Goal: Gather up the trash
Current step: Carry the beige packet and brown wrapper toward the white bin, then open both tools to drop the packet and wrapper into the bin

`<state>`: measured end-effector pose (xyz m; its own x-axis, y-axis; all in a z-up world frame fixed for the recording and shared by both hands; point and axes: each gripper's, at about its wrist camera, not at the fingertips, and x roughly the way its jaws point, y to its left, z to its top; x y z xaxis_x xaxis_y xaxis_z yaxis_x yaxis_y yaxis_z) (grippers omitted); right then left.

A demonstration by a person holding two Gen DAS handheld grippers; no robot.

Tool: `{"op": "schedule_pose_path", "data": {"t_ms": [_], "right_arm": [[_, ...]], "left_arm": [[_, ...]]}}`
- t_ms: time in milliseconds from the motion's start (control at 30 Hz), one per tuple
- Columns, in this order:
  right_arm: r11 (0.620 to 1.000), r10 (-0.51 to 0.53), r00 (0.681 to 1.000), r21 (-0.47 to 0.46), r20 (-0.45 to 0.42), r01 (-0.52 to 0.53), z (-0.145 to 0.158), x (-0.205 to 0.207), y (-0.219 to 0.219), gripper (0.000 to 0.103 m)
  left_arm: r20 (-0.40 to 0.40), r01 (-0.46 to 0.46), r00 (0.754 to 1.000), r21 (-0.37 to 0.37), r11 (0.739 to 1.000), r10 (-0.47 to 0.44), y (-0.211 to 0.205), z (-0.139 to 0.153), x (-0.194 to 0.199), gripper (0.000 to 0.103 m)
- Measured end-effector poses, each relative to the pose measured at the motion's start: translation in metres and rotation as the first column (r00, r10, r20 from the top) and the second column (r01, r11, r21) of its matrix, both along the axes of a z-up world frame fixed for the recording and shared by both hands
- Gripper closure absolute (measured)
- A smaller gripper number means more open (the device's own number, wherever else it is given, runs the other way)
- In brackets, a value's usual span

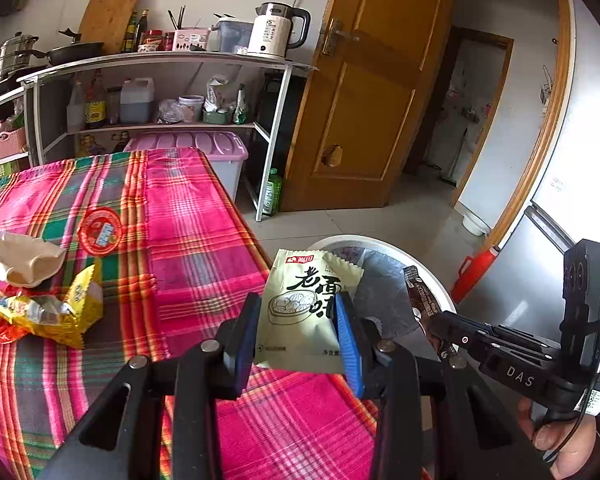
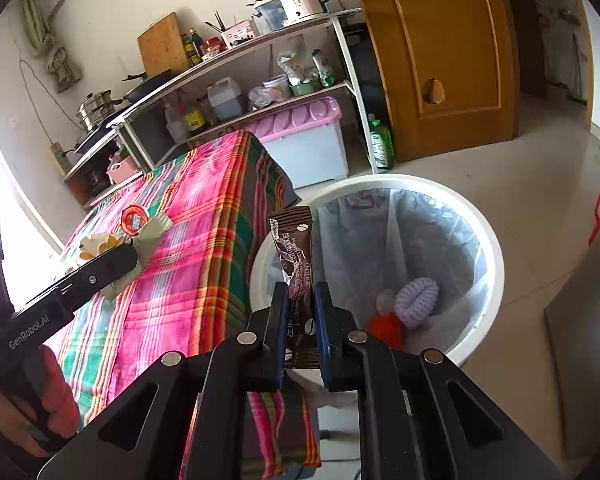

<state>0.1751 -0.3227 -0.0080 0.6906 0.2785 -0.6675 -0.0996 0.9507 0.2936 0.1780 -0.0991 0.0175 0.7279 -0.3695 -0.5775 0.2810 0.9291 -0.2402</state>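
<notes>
While the left gripper (image 1: pixel 298 306) pinches a pale green food packet (image 1: pixel 306 312) between its blue pads, the right gripper (image 2: pixel 301 300) is pressed together on a brown coffee sachet (image 2: pixel 296 264) standing upright. Both wrappers hang near the table edge, beside or over the rim of a white trash bin (image 2: pixel 488 240) lined with a clear bag. Further back, on the pink plaid tablecloth (image 1: pixel 188 240), lie a yellow wrapper (image 1: pixel 60 312), a crumpled paper cup (image 1: pixel 24 264) and a red round lid (image 1: pixel 99 231)
</notes>
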Motion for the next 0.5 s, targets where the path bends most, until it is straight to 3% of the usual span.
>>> {"op": "schedule_pose_path", "data": {"t_ms": [500], "right_arm": [[0.997,-0.074,0.996,0.012,-0.044,0.075,-0.017,0.012,-0.039,0.090]], "left_arm": [[-0.090,0.097,0.991,-0.008,0.995,-0.098,-0.057,-0.021,0.028,0.062]]}}
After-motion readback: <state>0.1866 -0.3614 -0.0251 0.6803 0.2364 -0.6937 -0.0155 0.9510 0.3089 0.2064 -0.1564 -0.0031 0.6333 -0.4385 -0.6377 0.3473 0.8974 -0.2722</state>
